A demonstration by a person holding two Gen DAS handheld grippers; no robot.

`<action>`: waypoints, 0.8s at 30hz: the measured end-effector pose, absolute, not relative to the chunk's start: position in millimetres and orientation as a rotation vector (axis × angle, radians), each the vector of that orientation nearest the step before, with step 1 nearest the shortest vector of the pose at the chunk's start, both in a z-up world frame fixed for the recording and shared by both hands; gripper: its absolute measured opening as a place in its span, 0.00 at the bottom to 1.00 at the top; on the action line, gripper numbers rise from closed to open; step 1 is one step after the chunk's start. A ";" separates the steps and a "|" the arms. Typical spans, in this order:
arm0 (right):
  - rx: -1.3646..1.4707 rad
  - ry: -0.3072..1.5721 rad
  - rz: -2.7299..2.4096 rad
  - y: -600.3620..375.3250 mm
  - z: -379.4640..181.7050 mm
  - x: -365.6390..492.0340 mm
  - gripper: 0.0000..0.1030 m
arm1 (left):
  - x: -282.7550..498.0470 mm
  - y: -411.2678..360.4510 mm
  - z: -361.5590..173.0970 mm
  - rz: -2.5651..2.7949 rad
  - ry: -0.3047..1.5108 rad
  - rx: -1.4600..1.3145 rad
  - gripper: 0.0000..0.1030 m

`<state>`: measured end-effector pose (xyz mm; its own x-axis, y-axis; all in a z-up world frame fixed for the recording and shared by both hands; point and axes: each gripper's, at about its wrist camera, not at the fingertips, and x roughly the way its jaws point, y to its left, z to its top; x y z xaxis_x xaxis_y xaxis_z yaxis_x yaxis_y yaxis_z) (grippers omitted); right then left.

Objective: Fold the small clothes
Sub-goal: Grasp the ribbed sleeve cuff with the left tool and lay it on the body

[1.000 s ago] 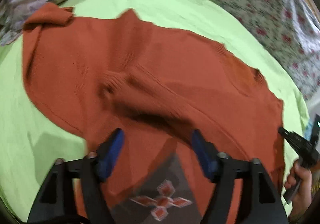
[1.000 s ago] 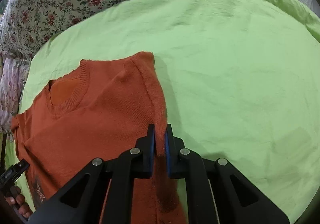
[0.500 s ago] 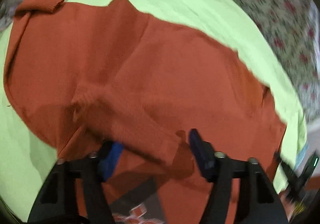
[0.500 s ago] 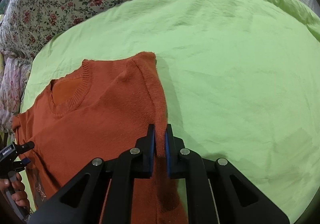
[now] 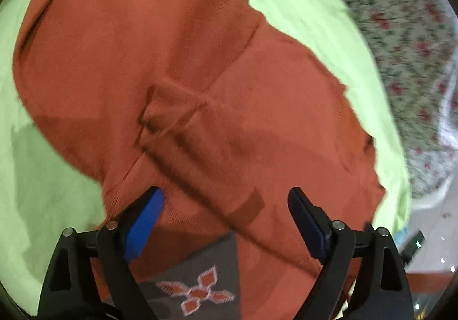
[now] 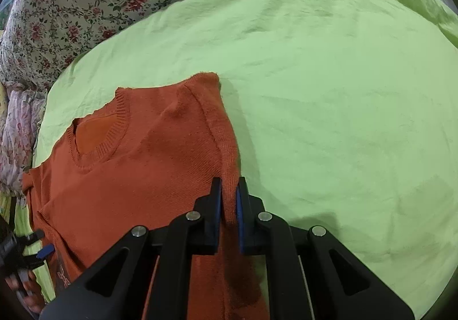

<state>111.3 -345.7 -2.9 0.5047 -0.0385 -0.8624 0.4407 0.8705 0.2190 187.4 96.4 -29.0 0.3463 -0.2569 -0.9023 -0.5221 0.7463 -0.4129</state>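
A: Right wrist view: right gripper (image 6: 228,200) clamped on sweater (image 6: 137,171) side edge, 6 o'clock, on green bed sheet (image 6: 329,91).

B: Left gripper (image 5: 226,222) just opened wide, empty, over folded sleeve (image 5: 183,131). Likely next: fold clamped edge inward.

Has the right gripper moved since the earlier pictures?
No. The right gripper stays shut on the sweater's edge, at the same spot relative to the green sheet.
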 end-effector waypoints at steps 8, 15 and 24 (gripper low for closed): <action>0.463 0.971 -0.297 -347.9 2.2 107.5 0.10 | 203.3 81.2 -0.3 0.042 1.066 -0.649 0.07; 0.617 0.882 -0.344 -377.1 2.0 87.8 0.06 | 196.9 68.9 15.8 -0.148 0.937 -0.506 0.11; 0.523 0.942 -0.417 -368.4 5.1 90.6 0.09 | 162.0 96.9 -20.9 -0.071 1.079 -0.456 0.43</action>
<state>90.6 -368.4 5.1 0.5258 -0.1097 -0.8435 0.5501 0.8002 0.2389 162.0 96.9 -20.9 0.4796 -0.2749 -0.8333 -0.1631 0.9052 -0.3925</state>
